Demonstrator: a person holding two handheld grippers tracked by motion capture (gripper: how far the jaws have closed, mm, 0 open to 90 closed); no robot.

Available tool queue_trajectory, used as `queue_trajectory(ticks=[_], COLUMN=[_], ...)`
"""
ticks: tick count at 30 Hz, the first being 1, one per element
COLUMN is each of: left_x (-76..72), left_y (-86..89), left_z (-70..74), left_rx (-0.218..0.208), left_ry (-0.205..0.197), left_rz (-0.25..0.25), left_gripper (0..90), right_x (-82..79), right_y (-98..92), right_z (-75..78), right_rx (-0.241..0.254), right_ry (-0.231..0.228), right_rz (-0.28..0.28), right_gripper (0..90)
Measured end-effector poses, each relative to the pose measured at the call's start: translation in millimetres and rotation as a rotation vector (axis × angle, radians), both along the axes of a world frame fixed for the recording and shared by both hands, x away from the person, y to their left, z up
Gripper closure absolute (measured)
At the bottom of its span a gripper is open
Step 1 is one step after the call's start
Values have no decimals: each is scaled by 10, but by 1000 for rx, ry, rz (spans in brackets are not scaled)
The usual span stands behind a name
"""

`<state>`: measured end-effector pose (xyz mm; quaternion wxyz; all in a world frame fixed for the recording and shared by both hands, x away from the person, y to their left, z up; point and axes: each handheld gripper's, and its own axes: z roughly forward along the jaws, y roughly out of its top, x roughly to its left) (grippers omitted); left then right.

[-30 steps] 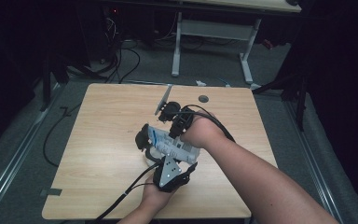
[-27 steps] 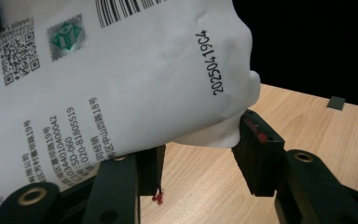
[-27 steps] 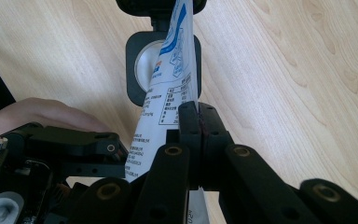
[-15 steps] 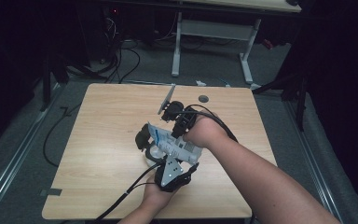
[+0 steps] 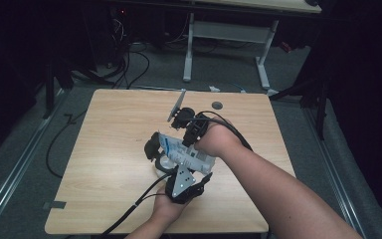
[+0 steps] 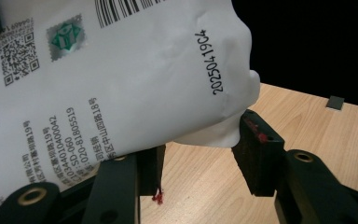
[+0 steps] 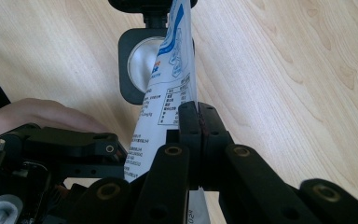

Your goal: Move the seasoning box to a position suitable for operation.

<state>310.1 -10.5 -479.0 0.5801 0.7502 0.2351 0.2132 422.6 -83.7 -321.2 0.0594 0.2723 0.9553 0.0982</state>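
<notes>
I see one white pouch (image 5: pixel 186 154), soft and creased, printed with blue artwork on one face and, on the other, a barcode, two small square codes, a green seal, lines of black text and a stamped date code. It sits above the middle of the wooden table (image 5: pixel 109 149), slightly toward the near edge, held between my two grippers.

My count: one pouch, two grippers, one small dark round mark (image 5: pixel 217 105) on the far part of the table, and one shiny round metal disc in a black frame (image 7: pixel 137 65) under the pouch in the right gripper view.

My left gripper (image 6: pixel 200 154) comes in from the near edge, the hand wrapped around its body, jaws pointing away from me. The jaws stand partly spread with the pouch's rounded bottom corner pressed between the pads (image 6: pixel 256 140).

My right gripper (image 7: pixel 198 122) reaches in from the right, forearm running diagonally across the near right corner, wrist bent so the jaws point back toward me and down. Its jaws are pinched tight together on the pouch's thin edge.
</notes>
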Motion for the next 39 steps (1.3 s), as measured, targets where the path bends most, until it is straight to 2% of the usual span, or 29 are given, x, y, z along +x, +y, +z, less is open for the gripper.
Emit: queue_trajectory(ticks=[8, 16, 39], left_x=[2, 10, 26], left_y=[1, -3, 6], left_z=[4, 12, 24], left_rx=[2, -15, -10], left_ry=[-1, 2, -10], left_rz=[3, 9, 14], left_gripper=[565, 565, 568], right_x=[-1, 1, -20], right_y=[4, 30, 86], right_z=[3, 12, 37], right_rx=[-1, -7, -6], right_ry=[-3, -4, -10], right_rz=[0, 4, 13], right_gripper=[900, 900, 900])
